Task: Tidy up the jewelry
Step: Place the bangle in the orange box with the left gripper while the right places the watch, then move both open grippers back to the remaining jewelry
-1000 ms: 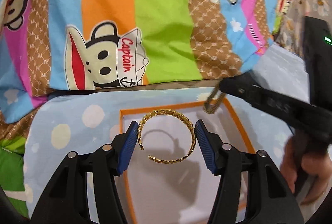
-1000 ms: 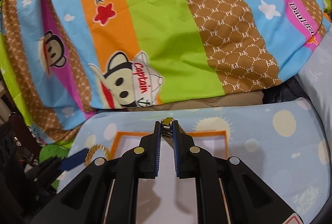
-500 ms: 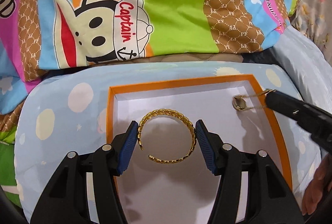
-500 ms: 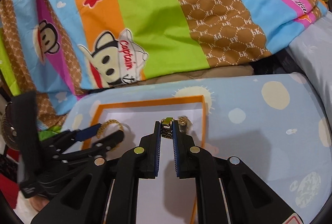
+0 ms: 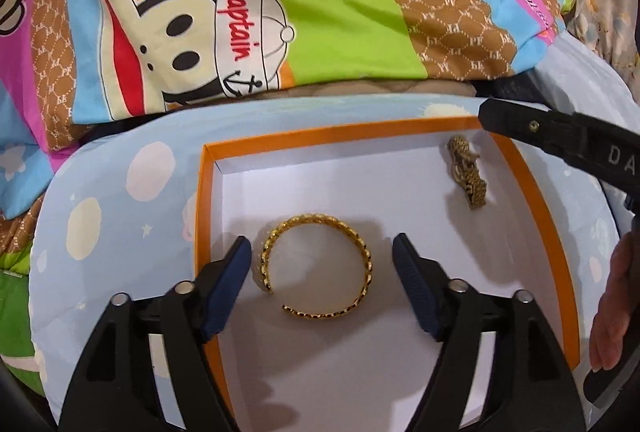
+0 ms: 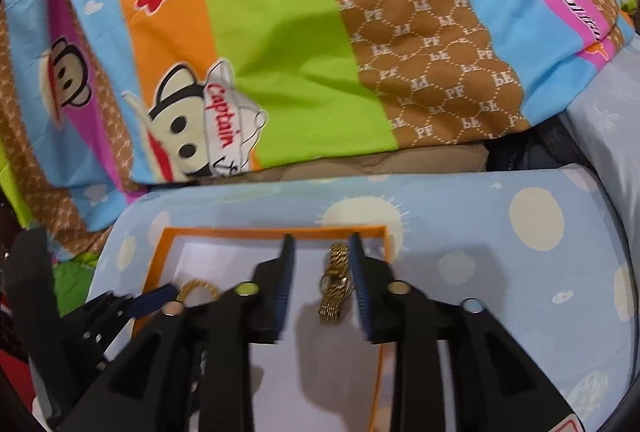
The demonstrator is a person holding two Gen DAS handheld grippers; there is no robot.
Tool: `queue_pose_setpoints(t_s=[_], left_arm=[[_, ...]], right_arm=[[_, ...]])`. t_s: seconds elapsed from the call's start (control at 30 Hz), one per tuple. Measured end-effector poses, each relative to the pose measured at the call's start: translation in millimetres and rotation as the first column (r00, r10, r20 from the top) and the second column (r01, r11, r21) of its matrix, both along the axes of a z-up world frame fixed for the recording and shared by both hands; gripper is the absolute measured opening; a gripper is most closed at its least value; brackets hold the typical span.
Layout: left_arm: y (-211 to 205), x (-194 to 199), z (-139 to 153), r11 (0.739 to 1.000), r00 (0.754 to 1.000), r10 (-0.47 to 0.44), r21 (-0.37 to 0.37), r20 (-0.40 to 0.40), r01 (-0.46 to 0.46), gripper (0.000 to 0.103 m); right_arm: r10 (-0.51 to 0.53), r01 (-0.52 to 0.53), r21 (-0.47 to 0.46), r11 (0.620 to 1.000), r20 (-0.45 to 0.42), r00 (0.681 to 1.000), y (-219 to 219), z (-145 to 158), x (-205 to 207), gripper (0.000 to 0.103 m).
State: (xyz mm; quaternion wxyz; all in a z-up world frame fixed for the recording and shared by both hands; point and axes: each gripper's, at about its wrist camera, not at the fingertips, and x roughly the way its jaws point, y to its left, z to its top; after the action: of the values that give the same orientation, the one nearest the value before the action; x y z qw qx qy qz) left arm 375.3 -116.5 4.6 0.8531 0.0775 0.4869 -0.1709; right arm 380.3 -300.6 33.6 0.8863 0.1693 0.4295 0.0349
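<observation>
A gold open bangle (image 5: 316,266) lies flat on the white floor of an orange-rimmed box (image 5: 208,192). My left gripper (image 5: 322,252) is open, its pads apart from the bangle on both sides. A gold watch with a link band (image 5: 466,172) lies in the box's far right corner. In the right wrist view the watch (image 6: 336,282) lies between my right gripper's (image 6: 322,244) open pads, close to the right pad. The bangle (image 6: 196,288) shows partly there, beside the left gripper's finger (image 6: 150,302). The right gripper's finger (image 5: 560,140) reaches in over the box's right corner.
The box (image 6: 160,252) rests on a light blue cushion with pale spots (image 5: 120,200). A bright striped cartoon-monkey blanket (image 5: 320,12) is bunched up right behind it. A hand (image 5: 616,308) shows at the right edge.
Both grippers have opened. The left let go of the bangle, which now lies on the box floor. The right let go of the watch, which now lies in the box's far right corner.
</observation>
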Motion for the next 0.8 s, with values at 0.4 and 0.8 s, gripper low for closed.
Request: queue_pose_setpoints(t_s=[0.4,0.8], left_arm=[[36.4,-26.1,41.2,0.991,0.988,0.087,-0.116,0.127,-0.072,0.084],[63.0,-62.3,43.2,0.991,0.987,0.093,-0.105,0.132,-0.079,0.084]], right_arm=[[0.123,-0.127,-0.116,0.985,-0.040,0.992,27.3,-13.2,-48.9,0.032],[0.093,-0.099,-0.118,0.988,-0.056,0.994,35.7,-16.5,-55.9,0.030]])
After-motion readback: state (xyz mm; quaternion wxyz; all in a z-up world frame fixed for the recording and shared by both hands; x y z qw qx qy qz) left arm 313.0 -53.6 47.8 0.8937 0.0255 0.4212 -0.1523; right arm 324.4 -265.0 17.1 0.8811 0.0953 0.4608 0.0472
